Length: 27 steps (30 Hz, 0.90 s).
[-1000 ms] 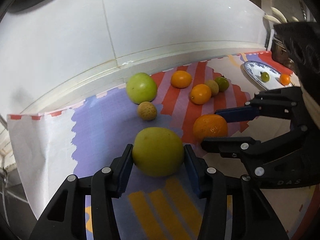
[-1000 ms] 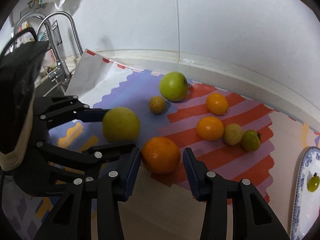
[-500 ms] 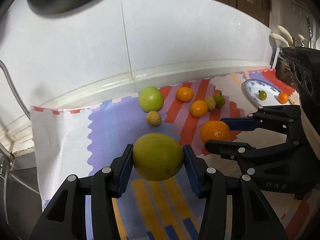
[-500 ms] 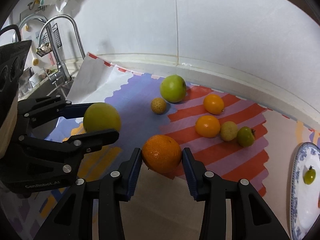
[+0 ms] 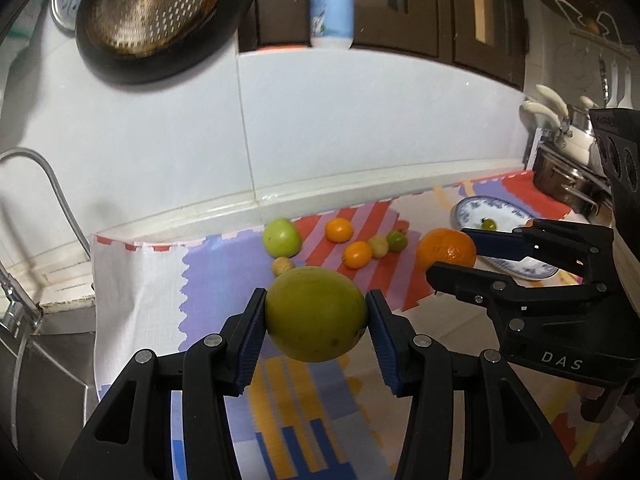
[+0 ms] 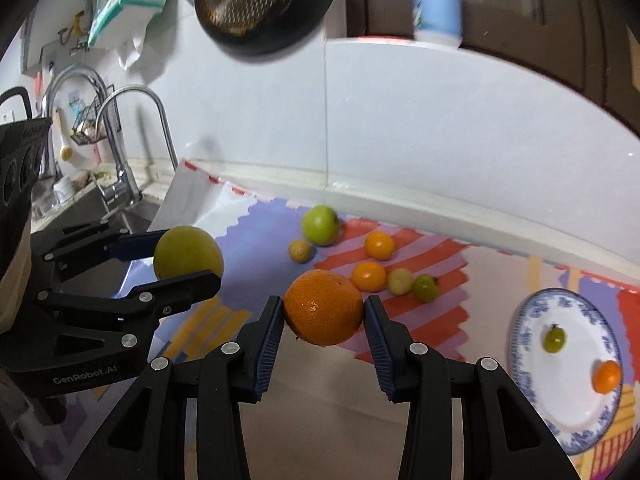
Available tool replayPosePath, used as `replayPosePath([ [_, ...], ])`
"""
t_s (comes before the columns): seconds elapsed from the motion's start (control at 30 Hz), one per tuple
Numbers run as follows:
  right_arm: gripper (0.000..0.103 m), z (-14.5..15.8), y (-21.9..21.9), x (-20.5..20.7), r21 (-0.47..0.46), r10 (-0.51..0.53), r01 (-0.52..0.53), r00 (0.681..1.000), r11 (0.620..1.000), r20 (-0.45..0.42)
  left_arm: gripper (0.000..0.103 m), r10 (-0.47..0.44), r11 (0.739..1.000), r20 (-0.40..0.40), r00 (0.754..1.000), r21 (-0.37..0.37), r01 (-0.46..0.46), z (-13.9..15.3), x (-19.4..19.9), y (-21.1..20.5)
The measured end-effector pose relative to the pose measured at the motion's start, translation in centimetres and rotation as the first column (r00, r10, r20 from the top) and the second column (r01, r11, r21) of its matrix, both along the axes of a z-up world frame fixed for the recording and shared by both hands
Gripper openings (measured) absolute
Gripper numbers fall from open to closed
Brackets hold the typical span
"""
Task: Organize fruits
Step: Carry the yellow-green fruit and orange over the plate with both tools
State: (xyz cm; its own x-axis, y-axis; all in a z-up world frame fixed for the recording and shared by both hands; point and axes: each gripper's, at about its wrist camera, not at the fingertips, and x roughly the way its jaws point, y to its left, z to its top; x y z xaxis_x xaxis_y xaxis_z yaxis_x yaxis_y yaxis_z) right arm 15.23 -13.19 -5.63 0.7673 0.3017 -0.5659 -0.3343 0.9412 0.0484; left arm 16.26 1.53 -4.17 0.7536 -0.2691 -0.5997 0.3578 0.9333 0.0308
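White letters "DAS" stand on the black body of the right gripper (image 5: 470, 254), seen from the left wrist view. "GenRobot.AI" is printed in pale letters on the black body of the left gripper (image 6: 188, 254), seen from the right wrist view.

Glossy glazed plate (image 6: 532, 392); dimpled orange (image 6: 324, 307) (matt cloth (image 5: 224, 292) beneath).

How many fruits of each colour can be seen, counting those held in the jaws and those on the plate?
Orange: 4 (large orange held, two on the cloth, one on the plate)
Green or yellow-green: 5 (large one held, apple, pale small one, small green one, one on the plate)
Tan: 1
Total: 10
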Motion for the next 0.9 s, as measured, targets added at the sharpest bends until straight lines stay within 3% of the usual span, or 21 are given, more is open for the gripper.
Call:
replayPosePath([
  [0.5, 0.042, 3.1, -6.6, -5.3, 0.044, -0.170, 0.166, 0.982, 0.985, 0.084, 0.049, -0.072, 0.996, 0.076, 0.994, -0.054, 0.077, 3.6, -2.9, -5.8],
  [0.9, 0.042, 3.1, -13.7, -7.6, 0.037, -0.295, 0.293, 0.951, 0.955, 0.094, 0.049, -0.174, 0.982, 0.073, 0.982, -0.064, 0.179, 3.9, -2.6, -13.7],
])
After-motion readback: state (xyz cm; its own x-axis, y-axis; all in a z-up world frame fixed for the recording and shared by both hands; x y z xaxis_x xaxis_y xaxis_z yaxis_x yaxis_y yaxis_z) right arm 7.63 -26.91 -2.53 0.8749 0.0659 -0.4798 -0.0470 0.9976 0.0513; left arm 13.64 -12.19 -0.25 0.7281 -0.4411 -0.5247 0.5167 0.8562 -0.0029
